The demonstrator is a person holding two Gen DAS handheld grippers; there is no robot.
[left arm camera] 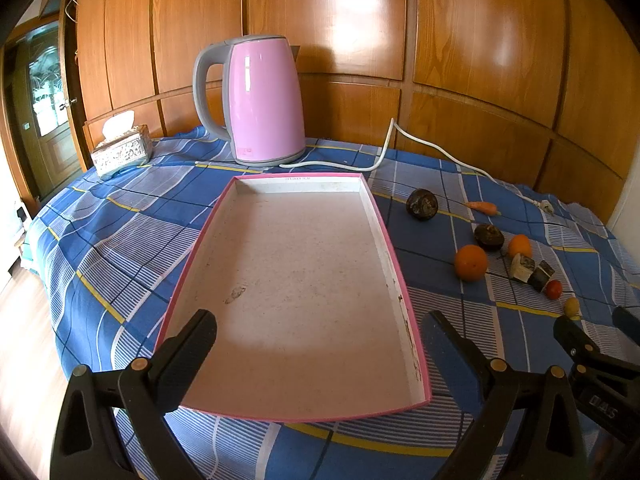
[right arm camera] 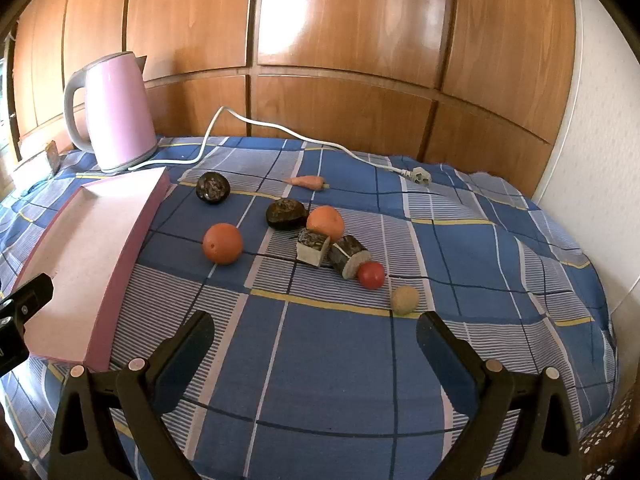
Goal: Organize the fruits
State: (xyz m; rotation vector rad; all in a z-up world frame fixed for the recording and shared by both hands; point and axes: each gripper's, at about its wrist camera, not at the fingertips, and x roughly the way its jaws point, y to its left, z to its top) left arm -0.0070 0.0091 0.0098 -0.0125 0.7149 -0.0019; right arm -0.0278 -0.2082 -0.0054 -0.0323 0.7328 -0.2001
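A shallow pink-edged white tray (left arm camera: pixel 382 216) lies empty on the blue checked cloth; it also shows in the right wrist view (right arm camera: pixel 124 256). Right of it lie two oranges (right arm camera: pixel 222 243) (right arm camera: pixel 325 222), two dark round fruits (right arm camera: pixel 213 187) (right arm camera: pixel 285 213), a small carrot (right arm camera: pixel 306 181), two cut brown chunks (right arm camera: pixel 313 247) (right arm camera: pixel 349 257), a red tomato (right arm camera: pixel 371 275) and a small yellowish ball (right arm camera: pixel 405 299). My left gripper (left arm camera: pixel 320 344) is open over the tray's near end. My right gripper (right arm camera: pixel 314 340) is open above bare cloth, just short of the fruits.
A pink kettle (left arm camera: pixel 262 100) stands behind the tray with its white cord (right arm camera: pixel 304 140) trailing to a plug (right arm camera: pixel 418 176). A tissue box (left arm camera: pixel 122 150) sits at the back left. Wooden wall panels stand behind the table. The table edge drops off at left.
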